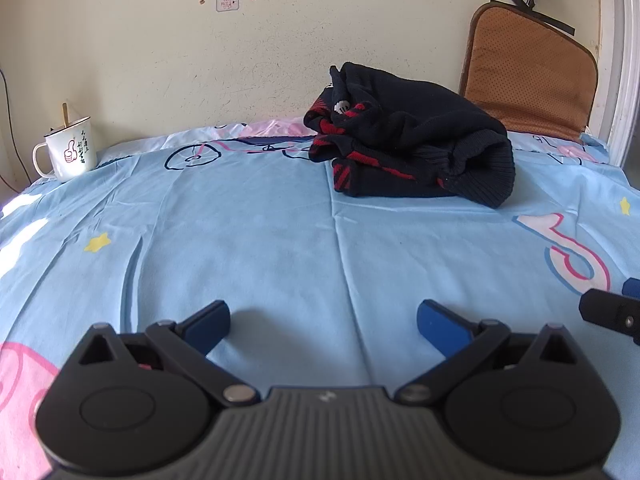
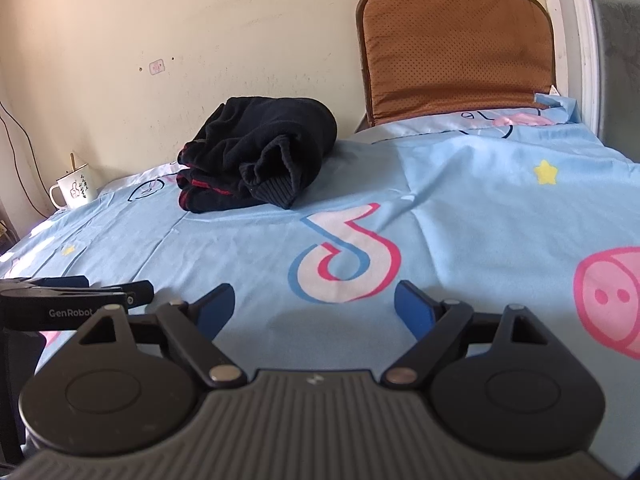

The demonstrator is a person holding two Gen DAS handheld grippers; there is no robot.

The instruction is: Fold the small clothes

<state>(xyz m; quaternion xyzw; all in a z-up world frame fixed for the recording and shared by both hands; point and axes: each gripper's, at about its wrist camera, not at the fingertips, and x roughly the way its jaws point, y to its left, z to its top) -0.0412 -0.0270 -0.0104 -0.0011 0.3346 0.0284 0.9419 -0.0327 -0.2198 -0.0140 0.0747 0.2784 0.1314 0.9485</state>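
A dark navy knit garment with red pattern [image 1: 412,140] lies bunched in a heap at the far side of the light blue printed sheet [image 1: 260,240], close to the wall. The right wrist view shows the same garment [image 2: 260,160] at the back left. My left gripper [image 1: 323,322] hovers low over the sheet's near part, jaws wide open and empty. My right gripper [image 2: 314,306] is also open and empty, above a pink and blue note print. Both grippers are well short of the garment. Each gripper shows at the edge of the other's view.
A white enamel mug [image 1: 70,150] with a stick in it stands at the far left by the wall. A brown perforated cushion [image 1: 528,80] leans upright in the far right corner. A white door frame [image 2: 576,40] runs along the right.
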